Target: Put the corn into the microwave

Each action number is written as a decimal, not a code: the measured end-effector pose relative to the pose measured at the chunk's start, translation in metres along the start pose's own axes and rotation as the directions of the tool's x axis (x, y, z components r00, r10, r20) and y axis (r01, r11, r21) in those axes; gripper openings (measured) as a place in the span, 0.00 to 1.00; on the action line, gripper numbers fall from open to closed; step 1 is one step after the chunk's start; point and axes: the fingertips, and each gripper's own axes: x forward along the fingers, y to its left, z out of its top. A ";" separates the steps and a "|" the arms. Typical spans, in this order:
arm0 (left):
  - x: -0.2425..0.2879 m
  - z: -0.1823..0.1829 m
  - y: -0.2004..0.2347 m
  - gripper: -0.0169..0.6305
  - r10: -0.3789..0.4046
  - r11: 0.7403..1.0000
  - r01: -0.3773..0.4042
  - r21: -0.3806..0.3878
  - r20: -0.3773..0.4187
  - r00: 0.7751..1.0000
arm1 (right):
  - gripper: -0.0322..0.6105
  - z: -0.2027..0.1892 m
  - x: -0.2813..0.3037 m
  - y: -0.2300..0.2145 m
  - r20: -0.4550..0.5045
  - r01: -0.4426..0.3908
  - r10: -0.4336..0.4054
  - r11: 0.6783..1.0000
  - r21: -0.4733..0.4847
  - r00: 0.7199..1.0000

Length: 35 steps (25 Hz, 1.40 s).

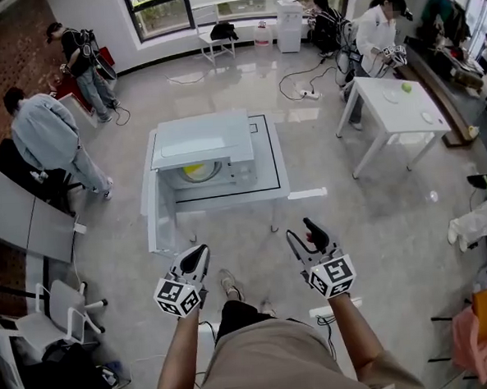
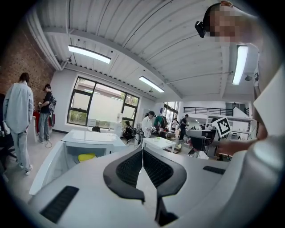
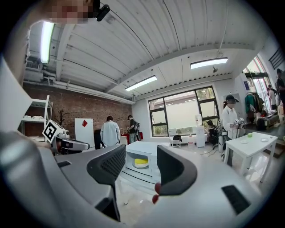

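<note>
Corn (image 1: 194,169) already lies inside the open microwave (image 1: 207,138), well apart from me, my left gripper (image 1: 199,251) pressed together on nothing and my right gripper (image 1: 302,232) spread and empty, so I judge only shutting the door (image 1: 161,221) remains.

Glossy grey floor (image 1: 393,221), brick wall (image 1: 4,40).

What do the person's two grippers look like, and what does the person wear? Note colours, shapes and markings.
Both the left gripper and the right gripper have pale grey bodies and two curved jaws lined with black ribbed pads. Each carries a white cube with black square markers. The person wears a beige short-sleeved top and dark legwear.
</note>
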 end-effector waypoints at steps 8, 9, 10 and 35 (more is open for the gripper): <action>-0.011 -0.030 -0.019 0.03 0.028 0.999 -0.029 -0.016 -0.029 0.999 | 0.41 -0.038 -0.031 -0.006 -0.048 0.034 -0.034 0.999 0.011 0.998; -0.012 -0.034 -0.019 0.03 0.030 0.999 -0.031 -0.031 -0.035 0.999 | 0.41 -0.043 -0.033 -0.007 -0.054 0.039 -0.038 0.999 0.016 0.998; -0.012 -0.038 -0.019 0.03 0.028 0.998 -0.030 -0.051 -0.041 0.999 | 0.41 -0.047 -0.035 -0.007 -0.063 0.042 -0.040 0.999 0.020 0.997; -0.018 -0.045 -0.059 0.03 -0.083 0.995 0.078 -0.062 -0.070 0.994 | 0.27 -0.062 -0.061 0.024 -0.139 0.007 -0.016 0.998 -0.064 0.990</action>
